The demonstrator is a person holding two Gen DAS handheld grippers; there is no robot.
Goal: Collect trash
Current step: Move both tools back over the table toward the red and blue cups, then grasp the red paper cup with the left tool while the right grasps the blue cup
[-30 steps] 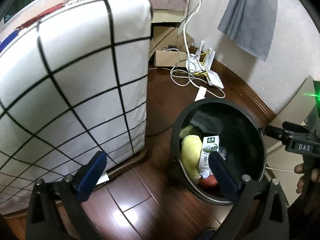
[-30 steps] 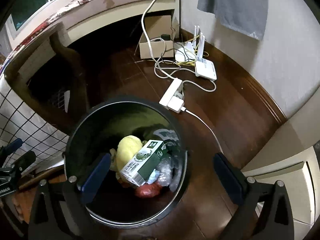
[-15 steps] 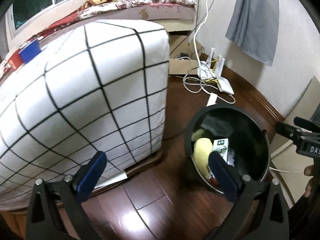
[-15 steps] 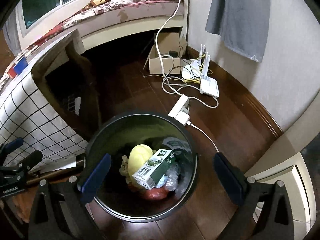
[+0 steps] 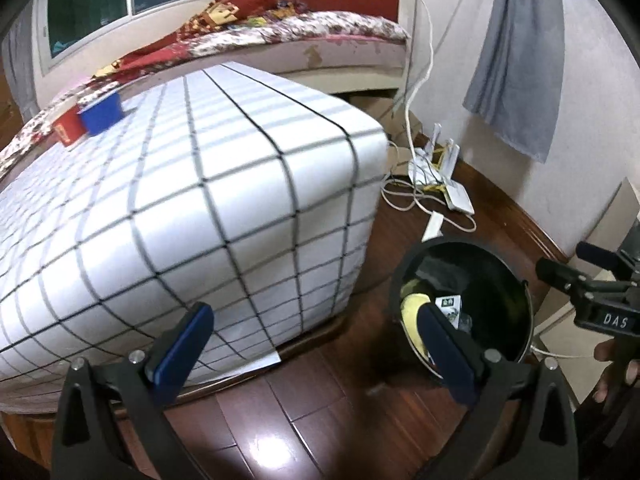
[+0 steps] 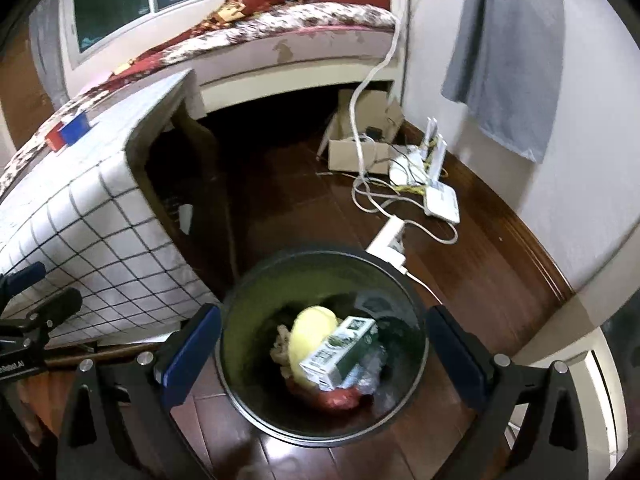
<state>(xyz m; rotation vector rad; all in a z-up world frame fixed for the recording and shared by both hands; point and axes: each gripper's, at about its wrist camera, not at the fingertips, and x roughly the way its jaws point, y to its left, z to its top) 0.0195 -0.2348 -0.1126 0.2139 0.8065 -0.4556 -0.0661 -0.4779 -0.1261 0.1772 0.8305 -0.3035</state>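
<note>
So the black trash bin (image 6: pixel 320 344) sits on the dark wood floor (image 6: pixel 460 264), and it works as the anchor for everything else. Inside it there's a yellow lump (image 6: pixel 310 334), a green-and-white carton (image 6: pixel 340 354) lying across it, some crinkly clear plastic (image 6: pixel 372 368) and something red (image 6: pixel 340 398) at the bottom. The right gripper (image 6: pixel 320 354) hangs right above the bin with its blue-padded fingers spread wide, nothing between them. The left gripper (image 5: pixel 316 350) is off to the bin's left, jaws also released and empty, facing the table covered in a white grid-pattern cloth (image 5: pixel 192 216). That table stands just beside the bin. Behind the bin, a white power strip (image 6: pixel 387 242) lies close to the rim, with a router (image 6: pixel 440 196) and a cardboard box (image 6: pixel 360 142) further back near the wall.
</note>
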